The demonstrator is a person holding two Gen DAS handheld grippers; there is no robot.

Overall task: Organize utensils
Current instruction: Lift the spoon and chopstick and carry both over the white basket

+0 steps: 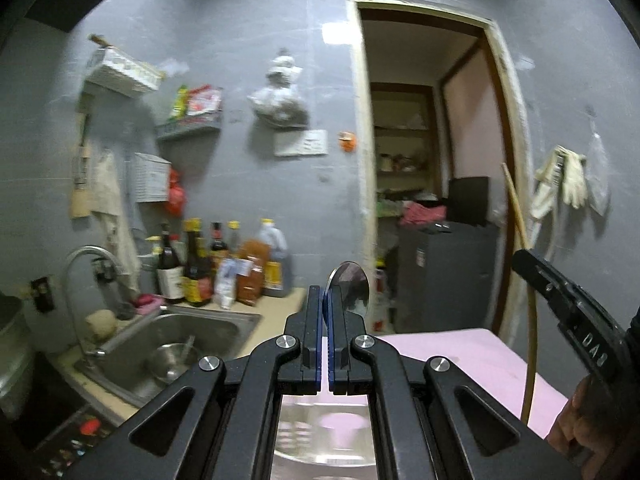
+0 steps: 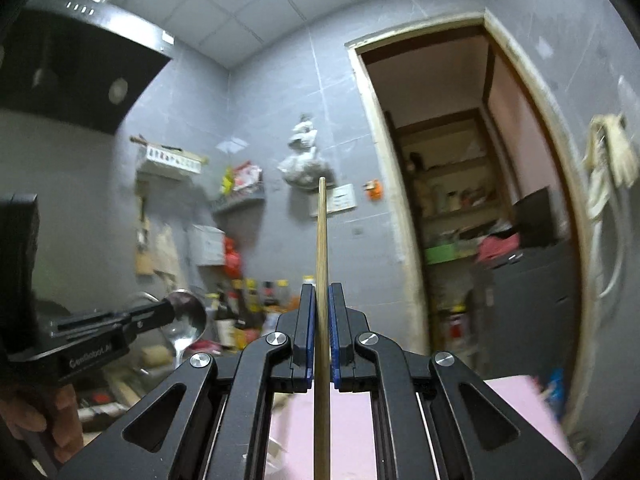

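My left gripper (image 1: 325, 292) is shut on a metal spoon (image 1: 352, 286). The spoon's bowl sticks up just past the blue pads. The same spoon (image 2: 187, 318) shows in the right wrist view, held in the left gripper (image 2: 160, 314) at the left edge. My right gripper (image 2: 322, 292) is shut on a wooden chopstick (image 2: 321, 248) that runs straight up between the pads. In the left wrist view the chopstick (image 1: 527, 280) and the right gripper (image 1: 524, 260) show at the right edge. Both grippers are lifted above a pink table (image 1: 460, 352).
A steel sink (image 1: 240, 320) with a metal bowl (image 1: 170, 360) lies to the left, with a tap (image 1: 86, 256) and several sauce bottles (image 1: 200, 268) behind it. An open doorway (image 1: 432, 184) leads to a storeroom. A shiny metal container (image 1: 324, 440) sits under the left gripper.
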